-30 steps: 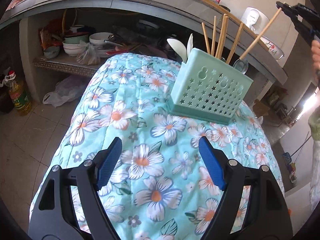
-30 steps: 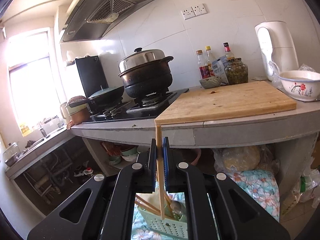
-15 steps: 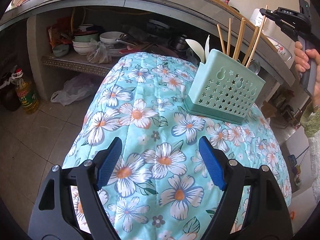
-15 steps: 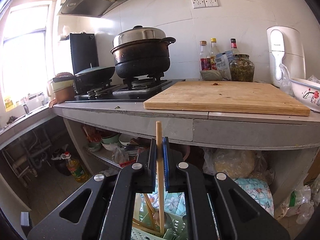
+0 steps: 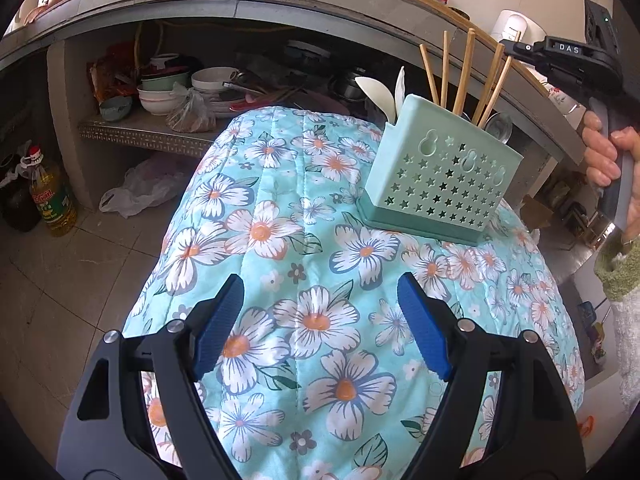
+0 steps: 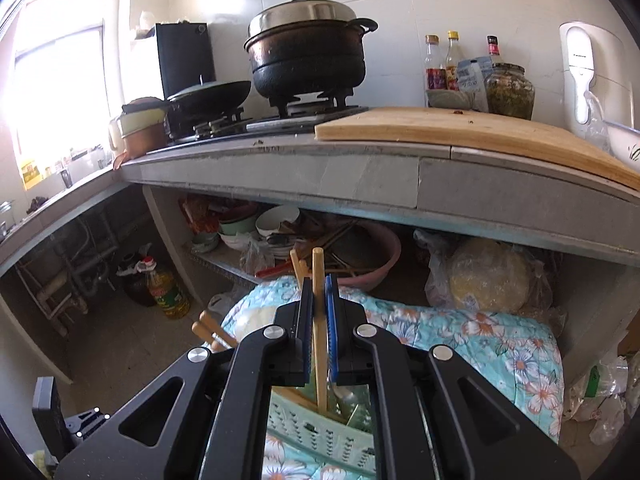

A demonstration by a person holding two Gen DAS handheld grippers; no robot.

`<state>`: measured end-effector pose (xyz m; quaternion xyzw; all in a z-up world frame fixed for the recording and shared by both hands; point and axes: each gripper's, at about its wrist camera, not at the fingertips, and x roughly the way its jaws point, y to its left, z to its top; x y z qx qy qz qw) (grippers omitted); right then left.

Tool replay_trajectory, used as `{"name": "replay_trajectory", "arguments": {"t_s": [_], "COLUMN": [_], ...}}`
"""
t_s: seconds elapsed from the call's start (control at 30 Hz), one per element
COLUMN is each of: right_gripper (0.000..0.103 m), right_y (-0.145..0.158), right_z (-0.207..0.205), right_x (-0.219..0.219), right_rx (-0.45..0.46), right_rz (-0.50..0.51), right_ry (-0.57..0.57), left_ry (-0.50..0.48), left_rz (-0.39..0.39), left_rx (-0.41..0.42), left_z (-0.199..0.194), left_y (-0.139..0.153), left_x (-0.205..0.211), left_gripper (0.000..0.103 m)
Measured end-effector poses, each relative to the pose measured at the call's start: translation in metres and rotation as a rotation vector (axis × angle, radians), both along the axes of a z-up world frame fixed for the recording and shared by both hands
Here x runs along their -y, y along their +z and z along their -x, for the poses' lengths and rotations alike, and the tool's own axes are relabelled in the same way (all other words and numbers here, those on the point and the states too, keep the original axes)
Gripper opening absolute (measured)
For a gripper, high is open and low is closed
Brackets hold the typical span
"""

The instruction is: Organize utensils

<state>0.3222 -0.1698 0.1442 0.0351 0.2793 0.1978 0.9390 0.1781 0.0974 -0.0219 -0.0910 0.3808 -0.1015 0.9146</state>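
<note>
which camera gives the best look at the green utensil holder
The left wrist view. There the green utensil holder stands whole on the floral cloth, star holes and chopsticks clear. The right wrist view shows only its rim, mostly hidden behind the right gripper.

Daylight floods both views. In the right wrist view the window (image 6: 52,92) at left is blown out white — glare washes the wall beside it. The shelf (image 5: 152,132) under the counter sits in shadow. Both pictures are sharp at centre, with strong fisheye bending and black corners — no motion blur.
</note>
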Motion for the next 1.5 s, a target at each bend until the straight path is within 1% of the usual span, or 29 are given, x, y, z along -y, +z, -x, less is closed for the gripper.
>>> {"name": "replay_trajectory", "arguments": {"t_s": [0.07,0.13,0.27,0.33,0.43,0.53,0.63,0.73,0.8,0.9,1.03,1.17,1.3,1.37,1.5], "right_gripper": [0.012,0.035,0.048,0.059,0.070,0.077,0.079,0.080,0.082,0.088,0.094,0.097,0.097,0.097,0.097], "right_y": [-0.003,-0.003,-0.003,-0.008,-0.026,-0.054,-0.083,-0.106,-0.114,-0.120,-0.116,-0.107,-0.101,-0.098,-0.093], "right_z": [0.012,0.026,0.066,0.087,0.119,0.152,0.179,0.202,0.217,0.238,0.260,0.276,0.280,0.282,0.286], "right_x": [0.005,0.014,0.037,0.048,0.060,0.064,0.065,0.065,0.064,0.064,0.059,0.062,0.066,0.068,0.071], "right_rx": [-0.019,-0.032,-0.029,-0.039,-0.074,-0.124,-0.198,-0.252,-0.261,-0.251,-0.196,-0.159,-0.154,-0.150,-0.130], "right_rz": [-0.009,-0.045,-0.123,-0.168,-0.202,-0.175,-0.140,-0.086,-0.056,-0.022,0.064,0.081,0.101,0.107,0.124], "right_ry": [-0.001,-0.010,-0.020,-0.021,-0.033,-0.084,-0.130,-0.169,-0.190,-0.210,-0.239,-0.259,-0.295,-0.304,-0.325], "left_ry": [-0.007,-0.020,-0.052,-0.060,-0.067,-0.061,-0.045,-0.042,-0.046,-0.053,-0.027,0.005,0.045,0.059,0.068], "left_rz": [-0.006,-0.012,-0.027,-0.038,-0.073,-0.125,-0.172,-0.197,-0.216,-0.247,-0.292,-0.340,-0.370,-0.375,-0.337], "left_rx": [0.013,0.028,0.053,0.063,0.070,0.075,0.088,0.103,0.117,0.134,0.153,0.164,0.175,0.188,0.194], "left_z": [0.004,0.008,0.016,0.020,0.027,0.033,0.041,0.050,0.059,0.071,0.085,0.093,0.097,0.101,0.106], "left_y": [0.005,0.011,0.022,0.026,0.032,0.038,0.044,0.050,0.053,0.059,0.066,0.071,0.074,0.077,0.082], "left_x": [0.004,0.010,0.026,0.036,0.053,0.071,0.088,0.103,0.112,0.124,0.131,0.132,0.128,0.125,0.118], "left_gripper": [0.079,0.082,0.085,0.088,0.092,0.095,0.095,0.095,0.095,0.095,0.095,0.095,0.095,0.095,0.095]}}
